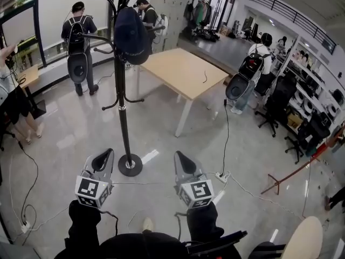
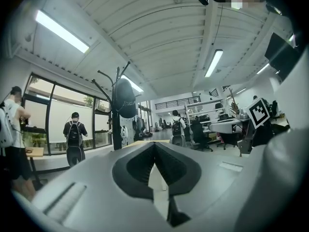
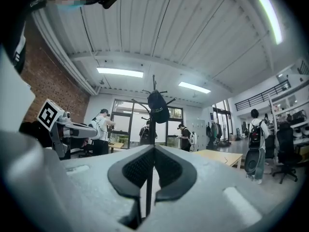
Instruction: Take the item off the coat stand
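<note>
A dark blue cap (image 1: 132,35) hangs on an upper hook of the black coat stand (image 1: 123,117), which rises from a round base (image 1: 130,165) on the grey floor. My left gripper (image 1: 106,154) and right gripper (image 1: 179,156) are held low near that base, one on each side, well below the cap. Both are shut with nothing between their jaws. In the left gripper view the cap (image 2: 125,98) sits up and left of the closed tips (image 2: 154,145). In the right gripper view the cap (image 3: 158,108) is straight above the closed tips (image 3: 154,148).
A wooden table (image 1: 183,72) stands just behind the stand. People with backpacks (image 1: 78,42) (image 1: 250,69) stand around the room. Cables (image 1: 27,188) and a power strip (image 1: 222,176) lie on the floor. Office chairs (image 1: 277,101) line the right side.
</note>
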`<action>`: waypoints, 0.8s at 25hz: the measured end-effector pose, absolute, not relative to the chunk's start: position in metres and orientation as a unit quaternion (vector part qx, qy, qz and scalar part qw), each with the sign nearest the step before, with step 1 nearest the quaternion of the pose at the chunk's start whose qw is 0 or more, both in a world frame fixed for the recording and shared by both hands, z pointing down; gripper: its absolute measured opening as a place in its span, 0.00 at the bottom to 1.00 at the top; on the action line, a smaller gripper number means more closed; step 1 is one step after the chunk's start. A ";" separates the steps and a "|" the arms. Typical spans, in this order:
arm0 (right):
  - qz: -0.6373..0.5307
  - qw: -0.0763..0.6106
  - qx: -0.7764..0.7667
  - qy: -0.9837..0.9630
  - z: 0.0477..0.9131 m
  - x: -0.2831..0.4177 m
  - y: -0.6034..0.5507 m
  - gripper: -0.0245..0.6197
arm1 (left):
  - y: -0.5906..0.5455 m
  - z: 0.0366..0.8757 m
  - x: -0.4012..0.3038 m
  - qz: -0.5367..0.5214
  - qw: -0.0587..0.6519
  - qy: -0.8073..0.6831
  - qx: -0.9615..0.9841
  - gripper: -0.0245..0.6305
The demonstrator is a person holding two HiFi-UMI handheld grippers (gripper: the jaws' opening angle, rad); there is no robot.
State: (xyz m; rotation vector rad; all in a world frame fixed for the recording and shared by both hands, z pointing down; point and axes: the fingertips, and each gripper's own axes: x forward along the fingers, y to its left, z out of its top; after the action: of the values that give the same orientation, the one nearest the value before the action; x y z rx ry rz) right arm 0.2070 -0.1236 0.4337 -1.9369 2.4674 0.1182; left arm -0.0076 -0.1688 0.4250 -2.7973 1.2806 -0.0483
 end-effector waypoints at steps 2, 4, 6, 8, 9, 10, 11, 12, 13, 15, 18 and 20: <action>0.041 0.002 -0.613 0.789 0.431 0.217 -0.135 0.04 | -0.179 0.427 0.000 -0.015 0.034 0.421 -0.906 0.04; 0.040 0.006 -0.610 0.791 0.429 0.225 -0.145 0.04 | -0.185 0.428 0.007 -0.016 0.034 0.424 -0.905 0.04; 0.035 0.009 -0.608 0.793 0.431 0.230 -0.153 0.04 | -0.189 0.432 0.009 -0.024 0.032 0.429 -0.902 0.04; 0.031 0.010 -0.605 0.796 0.435 0.232 -0.161 0.04 | -0.194 0.437 0.008 -0.031 0.029 0.436 -0.899 0.04; 0.031 0.010 -0.602 0.798 0.436 0.232 -0.164 0.04 | -0.197 0.438 0.007 -0.032 0.028 0.439 -0.897 0.04; 0.031 0.010 -0.599 0.800 0.437 0.231 -0.168 0.04 | -0.200 0.438 0.006 -0.032 0.028 0.444 -0.895 0.04; 0.031 0.011 -0.596 0.802 0.436 0.230 -0.172 0.04 | -0.204 0.436 0.004 -0.031 0.029 0.448 -0.893 0.04; 0.031 0.012 -0.593 0.804 0.436 0.229 -0.176 0.04 | -0.207 0.433 0.003 -0.030 0.031 0.451 -0.891 0.04; 0.030 0.013 -0.591 0.806 0.435 0.228 -0.180 0.04 | -0.211 0.430 0.003 -0.029 0.032 0.454 -0.890 0.04; 0.029 0.015 -0.587 0.809 0.433 0.228 -0.189 0.04 | -0.217 0.428 0.003 -0.028 0.033 0.457 -0.888 0.04; 0.029 0.017 -0.579 0.815 0.433 0.222 -0.202 0.04 | -0.225 0.431 -0.001 -0.029 0.030 0.465 -0.884 0.04; 0.029 0.018 -0.572 0.820 0.434 0.217 -0.213 0.04 | -0.234 0.434 -0.007 -0.030 0.028 0.471 -0.881 0.04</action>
State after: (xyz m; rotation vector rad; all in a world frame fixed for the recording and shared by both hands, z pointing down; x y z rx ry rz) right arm 0.2167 -0.2125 0.4338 -1.7761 2.5463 0.0888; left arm -0.0068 -0.2339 0.4344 -2.7205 1.4549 -0.0923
